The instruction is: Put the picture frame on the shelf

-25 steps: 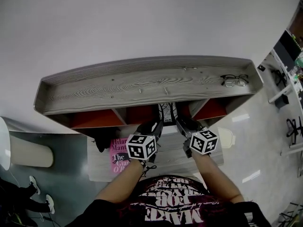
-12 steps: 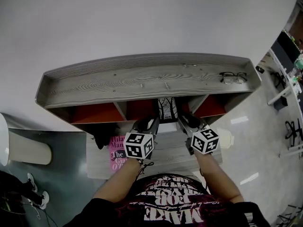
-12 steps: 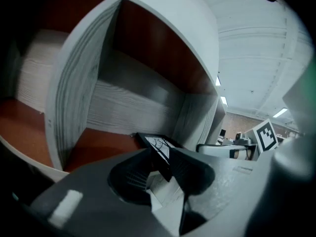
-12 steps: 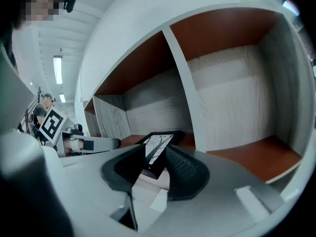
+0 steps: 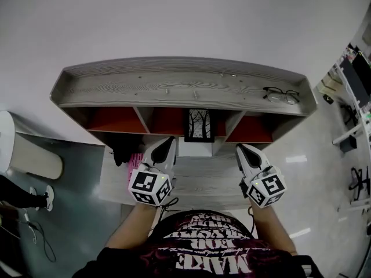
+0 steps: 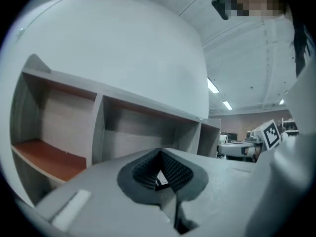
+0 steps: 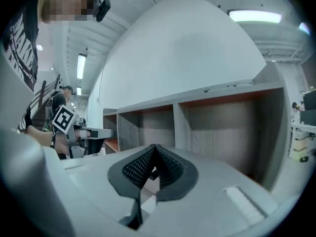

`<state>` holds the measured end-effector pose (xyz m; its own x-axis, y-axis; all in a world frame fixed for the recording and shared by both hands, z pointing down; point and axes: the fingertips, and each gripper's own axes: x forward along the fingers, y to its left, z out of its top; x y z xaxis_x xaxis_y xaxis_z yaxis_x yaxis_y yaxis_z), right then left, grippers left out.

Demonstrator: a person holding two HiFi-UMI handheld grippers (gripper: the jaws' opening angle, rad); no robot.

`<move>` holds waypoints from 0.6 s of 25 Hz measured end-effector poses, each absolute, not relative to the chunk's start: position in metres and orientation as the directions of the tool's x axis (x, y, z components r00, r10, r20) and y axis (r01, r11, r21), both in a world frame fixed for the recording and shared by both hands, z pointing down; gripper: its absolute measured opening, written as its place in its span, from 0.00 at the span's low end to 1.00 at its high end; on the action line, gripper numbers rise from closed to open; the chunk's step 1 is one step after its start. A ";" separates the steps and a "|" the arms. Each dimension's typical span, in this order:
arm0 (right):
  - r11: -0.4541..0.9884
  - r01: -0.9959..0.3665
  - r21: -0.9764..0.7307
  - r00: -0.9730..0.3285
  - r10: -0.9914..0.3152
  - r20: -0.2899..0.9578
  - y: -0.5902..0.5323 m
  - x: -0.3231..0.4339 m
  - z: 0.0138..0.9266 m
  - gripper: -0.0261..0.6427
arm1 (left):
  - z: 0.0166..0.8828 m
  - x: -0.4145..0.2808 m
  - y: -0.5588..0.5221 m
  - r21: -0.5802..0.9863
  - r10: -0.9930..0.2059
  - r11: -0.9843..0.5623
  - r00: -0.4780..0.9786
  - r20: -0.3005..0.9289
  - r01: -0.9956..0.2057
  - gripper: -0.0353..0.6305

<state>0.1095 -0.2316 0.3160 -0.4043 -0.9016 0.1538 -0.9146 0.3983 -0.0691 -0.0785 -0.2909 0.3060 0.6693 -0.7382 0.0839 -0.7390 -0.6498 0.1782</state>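
The picture frame (image 5: pixel 199 125), black-edged with a tree print, stands upright in the middle compartment of the grey wooden shelf (image 5: pixel 145 88), on a white box (image 5: pixel 194 148). My left gripper (image 5: pixel 166 143) hovers below and left of the frame, apart from it and shut with nothing in it. My right gripper (image 5: pixel 242 150) is below and right of the frame, also shut and empty. In the left gripper view my left gripper (image 6: pixel 158 153) points at the shelf's compartments (image 6: pixel 59 127). The right gripper view shows my right gripper (image 7: pixel 154 148) before the same shelf (image 7: pixel 222 122).
A pair of glasses (image 5: pixel 282 94) lies on the shelf top at the right. A pink book (image 5: pixel 135 161) and a dark object (image 5: pixel 122 155) sit on the lower board at the left. A white rounded fixture (image 5: pixel 26 164) stands at far left.
Both grippers were up against the frame in the middle compartment. They have let go, drawn back toward me and spread apart. The frame stays standing there.
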 end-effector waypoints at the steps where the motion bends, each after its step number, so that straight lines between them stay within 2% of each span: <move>1: 0.409 -0.910 -0.071 -0.415 -0.898 0.145 -0.225 0.114 0.309 0.07 | 0.300 -0.075 -0.284 0.154 -0.742 -0.651 0.666 0.078 -0.743 0.05; 3: 0.429 -0.901 -0.061 -0.433 -0.892 0.133 -0.214 0.123 0.296 0.07 | 0.290 -0.071 -0.272 0.122 -0.752 -0.646 0.655 0.065 -0.754 0.05; 8: 0.473 -0.881 -0.013 -0.472 -0.876 0.102 -0.189 0.144 0.271 0.07 | 0.271 -0.061 -0.245 0.154 -0.777 -0.618 0.629 0.026 -0.771 0.05; 15: 0.526 -0.851 -0.004 -0.525 -0.850 0.046 -0.150 0.159 0.235 0.07 | 0.232 -0.056 -0.199 0.039 -0.806 -0.592 0.593 0.000 -0.805 0.05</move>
